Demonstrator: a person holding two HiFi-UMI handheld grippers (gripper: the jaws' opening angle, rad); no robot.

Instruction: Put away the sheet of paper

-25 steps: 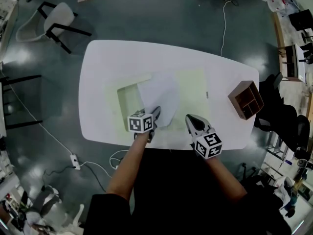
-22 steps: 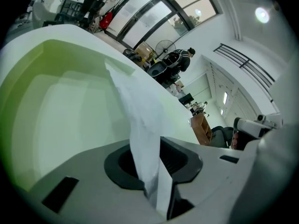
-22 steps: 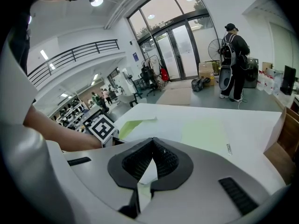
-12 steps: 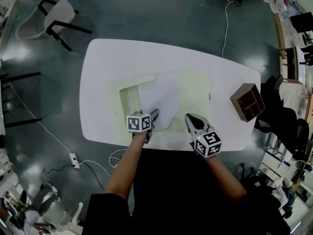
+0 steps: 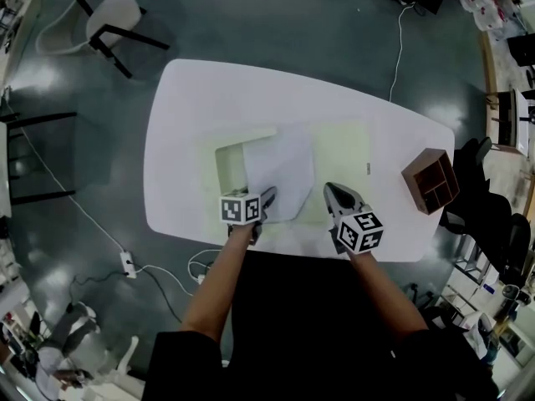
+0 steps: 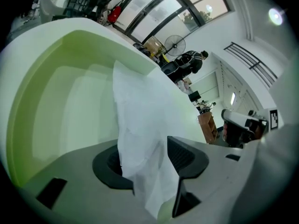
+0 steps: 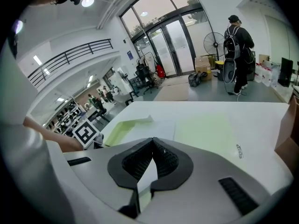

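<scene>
A white sheet of paper (image 5: 280, 172) lies across a pale green open case, partly over its tray half (image 5: 227, 167) and partly over its flat lid half (image 5: 344, 159). My left gripper (image 5: 266, 199) is at the sheet's near edge. In the left gripper view the paper (image 6: 140, 125) hangs loosely between the jaws of the left gripper (image 6: 147, 160). They have just been opening and stand apart, with a gap beside the right pad (image 6: 183, 156). My right gripper (image 5: 338, 197) hovers over the lid's near edge, and the right gripper (image 7: 153, 156) is shut on nothing.
A brown wooden box with compartments (image 5: 432, 180) sits at the table's right edge (image 5: 422, 241). A small metal clip (image 5: 368, 169) lies right of the lid. A chair (image 5: 113, 15) stands beyond the table, cables run on the floor, and a person (image 7: 237, 41) stands far off.
Both grippers have sunk a little toward the table. The sheet has settled lower over the green case with the left gripper still at its near edge.
</scene>
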